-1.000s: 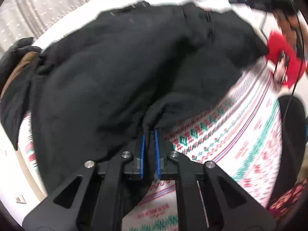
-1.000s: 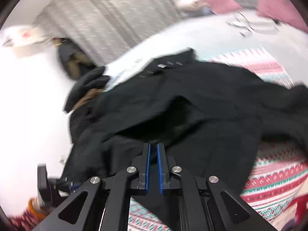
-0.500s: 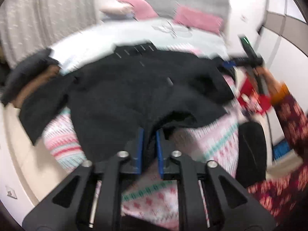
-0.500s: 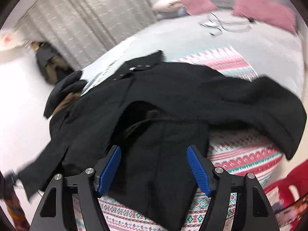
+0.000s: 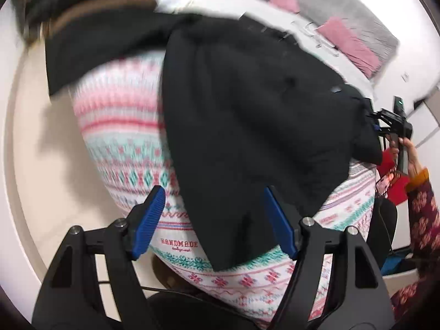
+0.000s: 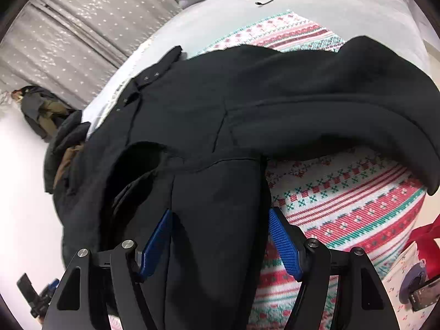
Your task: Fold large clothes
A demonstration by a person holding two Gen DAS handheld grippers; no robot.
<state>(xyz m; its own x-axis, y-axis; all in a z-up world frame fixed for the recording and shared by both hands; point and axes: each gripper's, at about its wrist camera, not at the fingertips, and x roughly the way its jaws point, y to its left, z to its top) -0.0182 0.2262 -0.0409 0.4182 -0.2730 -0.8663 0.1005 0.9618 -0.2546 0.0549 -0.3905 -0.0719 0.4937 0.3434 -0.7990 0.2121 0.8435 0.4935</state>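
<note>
Between the spread jaws of the right gripper (image 6: pixel 220 243) lies the black coat (image 6: pixel 247 115), a thick, matt, slightly fuzzy cloth. Its blue pads (image 6: pixel 284 243) look like ribbed rubbery plastic on matt black arms with shiny metal screws. Right of those jaws, the knitted blanket (image 6: pixel 357 206) looks coarse. Ahead of the left gripper (image 5: pixel 217 220), the same matt coat drapes over that knit; far beyond, soft pink pillows (image 5: pixel 349 44).

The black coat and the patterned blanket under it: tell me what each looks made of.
Black coat: seemingly a thick, matte woollen or felted cloth; it absorbs light, shows no sheen and folds in soft, heavy rolls. Patterned blanket: apparently knitted or woven yarn, since its red and green motifs are built from visible coarse stitches.
</note>
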